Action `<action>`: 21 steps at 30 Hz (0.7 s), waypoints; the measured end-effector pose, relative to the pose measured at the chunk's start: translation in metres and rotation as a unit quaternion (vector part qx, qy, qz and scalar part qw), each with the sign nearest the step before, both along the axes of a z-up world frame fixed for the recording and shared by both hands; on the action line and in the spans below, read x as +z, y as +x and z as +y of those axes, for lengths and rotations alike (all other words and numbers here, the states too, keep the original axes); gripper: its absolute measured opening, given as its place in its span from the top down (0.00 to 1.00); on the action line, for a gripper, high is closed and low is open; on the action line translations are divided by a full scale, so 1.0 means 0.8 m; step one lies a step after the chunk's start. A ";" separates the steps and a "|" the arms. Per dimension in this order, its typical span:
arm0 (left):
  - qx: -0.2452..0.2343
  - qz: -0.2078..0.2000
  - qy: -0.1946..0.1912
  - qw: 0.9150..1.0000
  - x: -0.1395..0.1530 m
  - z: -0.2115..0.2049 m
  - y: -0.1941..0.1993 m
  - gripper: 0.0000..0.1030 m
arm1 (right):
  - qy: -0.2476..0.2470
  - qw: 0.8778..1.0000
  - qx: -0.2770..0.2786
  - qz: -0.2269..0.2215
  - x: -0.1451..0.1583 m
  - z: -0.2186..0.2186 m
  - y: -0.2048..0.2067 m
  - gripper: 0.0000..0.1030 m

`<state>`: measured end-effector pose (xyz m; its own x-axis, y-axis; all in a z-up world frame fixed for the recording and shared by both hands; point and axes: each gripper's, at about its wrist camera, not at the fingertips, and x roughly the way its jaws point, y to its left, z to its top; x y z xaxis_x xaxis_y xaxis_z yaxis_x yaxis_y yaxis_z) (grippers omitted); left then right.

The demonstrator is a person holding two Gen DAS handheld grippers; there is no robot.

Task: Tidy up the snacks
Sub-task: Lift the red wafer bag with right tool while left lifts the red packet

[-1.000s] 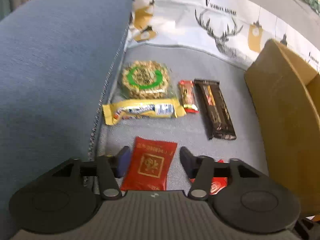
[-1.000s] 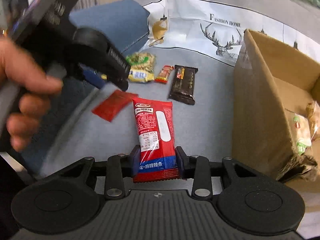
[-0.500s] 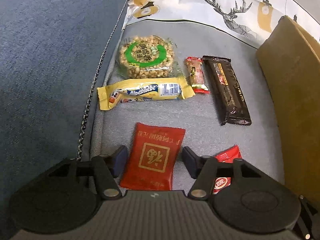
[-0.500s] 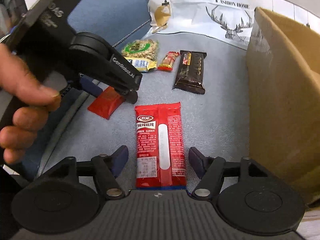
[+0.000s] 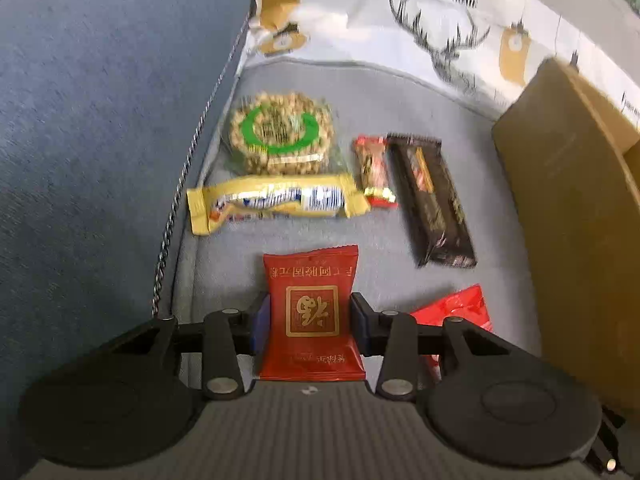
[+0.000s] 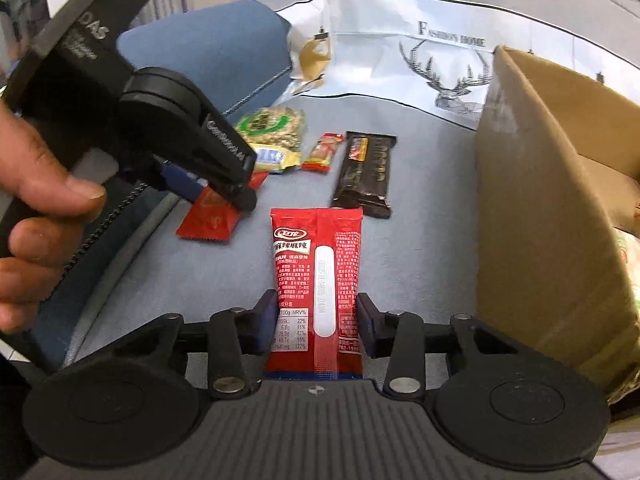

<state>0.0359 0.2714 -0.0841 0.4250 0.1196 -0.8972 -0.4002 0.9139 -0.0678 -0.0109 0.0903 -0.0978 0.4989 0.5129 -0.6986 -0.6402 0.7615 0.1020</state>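
Both grippers close on red snack packets lying on the sofa seat, with the cardboard box waiting at the right.

The left gripper [image 5: 306,316] has just been closing, its jaws now touching the sides of the dark red sachet [image 5: 310,312]; the right gripper [image 6: 317,322] has likewise narrowed onto the long red packet [image 6: 318,280], pads against its edges. Each grips near the packet's near end, probably so it can be lifted flat. Peanuts [image 5: 280,136], yellow bar [image 5: 276,202] and dark bar [image 5: 430,200] lie apart, beside the cardboard box [image 6: 532,208].
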 end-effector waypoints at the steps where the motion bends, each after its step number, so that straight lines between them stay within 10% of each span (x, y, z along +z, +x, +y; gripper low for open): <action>1: -0.003 0.011 -0.003 1.000 -0.004 -0.001 0.001 0.54 | -0.005 1.000 -0.004 0.005 -0.003 0.000 0.002 0.58; 21: -0.026 0.020 0.023 0.999 -0.008 -0.011 0.006 0.54 | -0.019 0.999 -0.010 0.036 -0.016 0.004 0.011 0.54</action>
